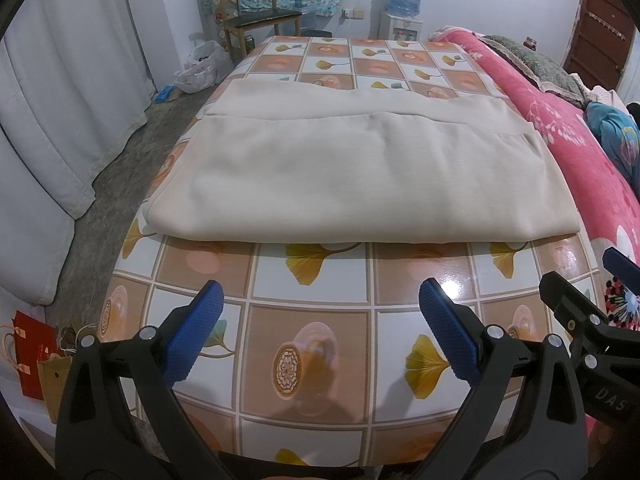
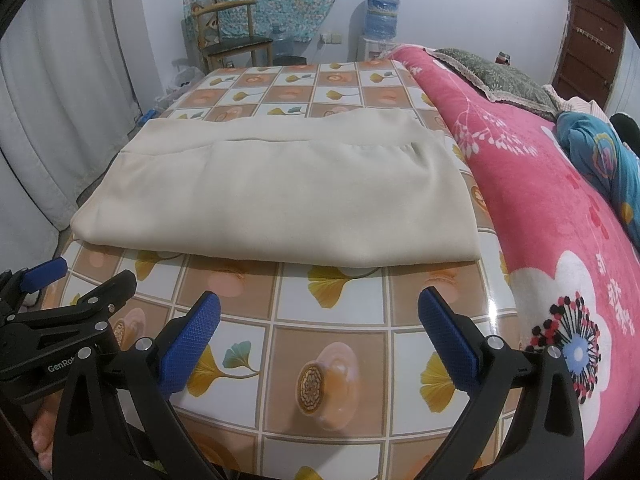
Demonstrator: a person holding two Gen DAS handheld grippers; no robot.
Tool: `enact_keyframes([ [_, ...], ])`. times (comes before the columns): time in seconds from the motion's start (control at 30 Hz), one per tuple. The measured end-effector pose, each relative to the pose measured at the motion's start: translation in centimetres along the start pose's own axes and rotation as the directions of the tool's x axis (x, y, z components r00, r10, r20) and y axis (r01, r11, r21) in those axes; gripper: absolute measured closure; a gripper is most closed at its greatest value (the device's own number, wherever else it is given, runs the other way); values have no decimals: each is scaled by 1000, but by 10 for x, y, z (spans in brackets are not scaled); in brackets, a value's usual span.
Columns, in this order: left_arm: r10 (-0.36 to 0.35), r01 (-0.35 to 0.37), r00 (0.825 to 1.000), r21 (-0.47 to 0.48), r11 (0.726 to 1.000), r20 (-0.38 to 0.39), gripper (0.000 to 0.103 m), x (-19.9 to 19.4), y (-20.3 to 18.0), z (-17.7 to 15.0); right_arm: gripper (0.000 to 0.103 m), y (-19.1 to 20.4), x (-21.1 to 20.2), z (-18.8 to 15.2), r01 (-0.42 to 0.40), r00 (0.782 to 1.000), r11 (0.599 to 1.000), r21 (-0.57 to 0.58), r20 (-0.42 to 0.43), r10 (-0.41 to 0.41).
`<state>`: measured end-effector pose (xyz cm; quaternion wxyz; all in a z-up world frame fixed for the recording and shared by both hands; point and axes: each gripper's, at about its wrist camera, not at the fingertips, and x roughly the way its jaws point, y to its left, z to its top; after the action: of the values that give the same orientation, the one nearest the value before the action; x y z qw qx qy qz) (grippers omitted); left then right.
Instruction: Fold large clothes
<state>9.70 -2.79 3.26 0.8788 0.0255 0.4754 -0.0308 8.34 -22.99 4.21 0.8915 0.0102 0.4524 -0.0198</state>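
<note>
Two wrist views of the folding surface. Your left gripper (image 1: 320,300) and your right gripper (image 2: 319,312) both hang over the near edge of the table (image 1: 316,360), each with its blue-padded jaws spread wide apart and nothing between them; neither touches the cloth. The two tools sit side by side, so that in the left wrist view the right gripper shows at the right border, and in the right wrist view the left gripper (image 2: 60,284) shows at the left border. The beige garment (image 1: 352,168) lies folded flat across the middle of the table, its folded near edge running parallel to the table's front edge, with a strip of bare checked tablecloth between that edge and your fingertips; a second, shorter layer rests on top, leaving a band of the lower layer exposed at the far side. To your right, a pink floral blanket (image 2: 560,200) covers a bed pressed against the table. Beyond the table's far end stand a wooden chair (image 1: 256,12) and a water dispenser (image 1: 404,4) against the wall; white curtains (image 1: 68,80) hang at the left.
</note>
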Motion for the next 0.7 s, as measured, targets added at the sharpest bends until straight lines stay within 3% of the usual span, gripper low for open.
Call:
enact_keyframes([
  [0.7,-2,2,1000,-1,1000,1,8,-1,-1,0,7,-1,-2,0,1,1000,1000,-1,-1,-1],
])
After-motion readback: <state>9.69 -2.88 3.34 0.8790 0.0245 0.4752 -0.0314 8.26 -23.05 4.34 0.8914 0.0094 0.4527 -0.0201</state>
